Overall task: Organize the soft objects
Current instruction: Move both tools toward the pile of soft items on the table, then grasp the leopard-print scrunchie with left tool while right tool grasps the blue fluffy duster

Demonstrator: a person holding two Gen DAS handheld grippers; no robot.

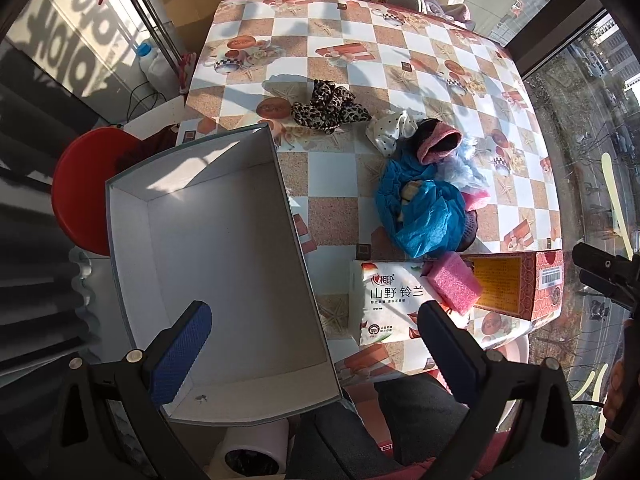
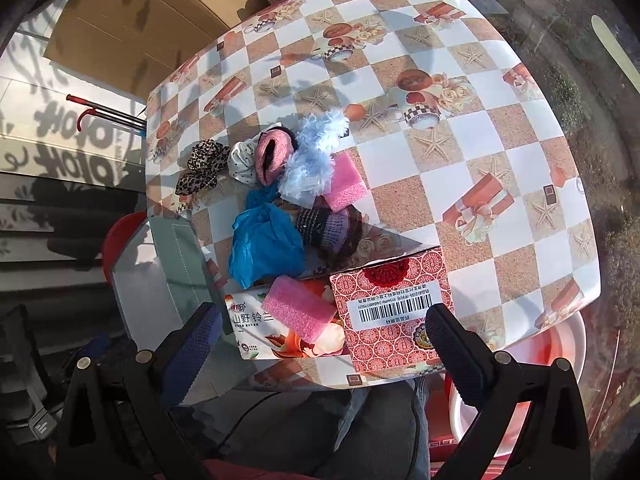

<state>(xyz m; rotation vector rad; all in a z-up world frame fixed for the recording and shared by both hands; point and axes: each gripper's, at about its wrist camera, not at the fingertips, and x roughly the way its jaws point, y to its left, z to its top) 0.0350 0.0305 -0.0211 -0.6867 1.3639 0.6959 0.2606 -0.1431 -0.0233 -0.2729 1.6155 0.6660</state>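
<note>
Blue crumpled cloth (image 1: 420, 212) amid leopard scrunchies (image 1: 328, 108) and pink sponges (image 1: 452, 282); both tongs (image 1: 312, 344) (image 2: 320, 344) agape, empty.

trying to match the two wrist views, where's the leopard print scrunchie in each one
Left wrist view: the leopard print scrunchie lies upper centre on the table, just beyond the white storage box.
Right wrist view: the same scrunchie sits at the left, near the table's left edge.
Shared landmark: the white polka-dot scrunchie, immediately to its right in both.

The tissue pack (image 1: 384, 300) reads "山野铃兰"; the red box (image 2: 394, 312) bears a barcode label, digits illegible.
</note>
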